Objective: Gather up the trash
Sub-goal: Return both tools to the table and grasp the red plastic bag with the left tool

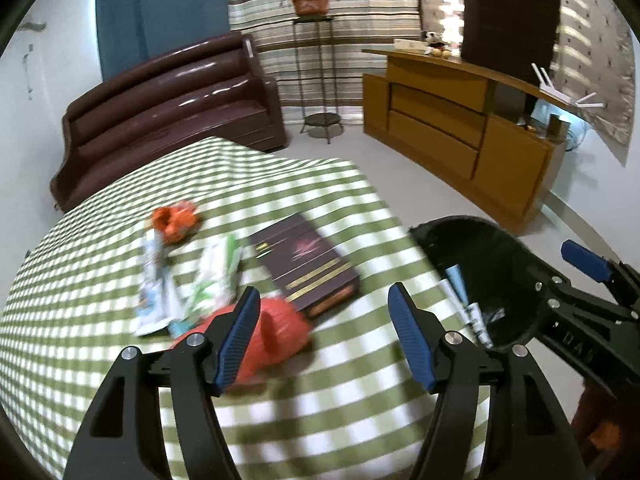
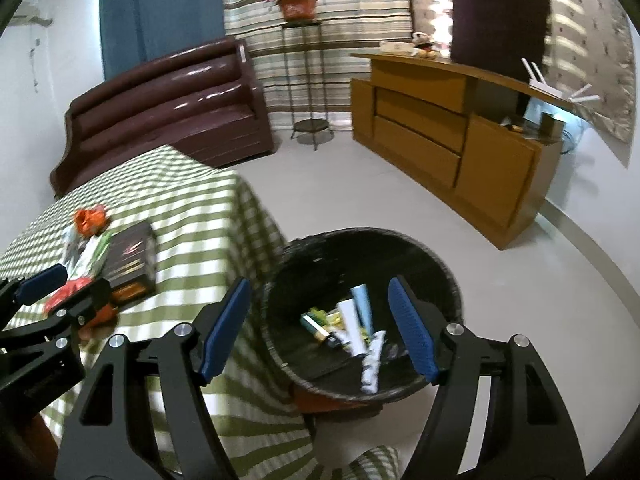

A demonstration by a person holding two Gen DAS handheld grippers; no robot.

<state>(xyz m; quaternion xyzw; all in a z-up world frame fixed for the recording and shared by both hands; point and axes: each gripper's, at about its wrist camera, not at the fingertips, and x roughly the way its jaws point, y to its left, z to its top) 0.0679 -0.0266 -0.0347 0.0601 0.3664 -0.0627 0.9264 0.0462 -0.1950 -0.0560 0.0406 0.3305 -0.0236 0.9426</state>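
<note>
My left gripper [image 1: 324, 300] is open and empty above the green checked tablecloth [image 1: 340, 400], with a crumpled red wrapper [image 1: 280, 332] just beyond its left finger. Two white wrappers [image 1: 184, 280] and an orange crumpled piece [image 1: 176, 220] lie further left. My right gripper [image 2: 320, 292] is open and empty over a black bin [image 2: 360, 264] that holds several wrappers [image 2: 352, 328]. The bin stands on the floor beside the table; it also shows in the left wrist view [image 1: 480, 264].
A dark brown book [image 1: 304, 260] lies on the table beside the trash. A brown sofa [image 1: 168, 112], a plant stand [image 1: 316, 80] and a wooden cabinet [image 1: 460, 132] stand behind on the grey floor.
</note>
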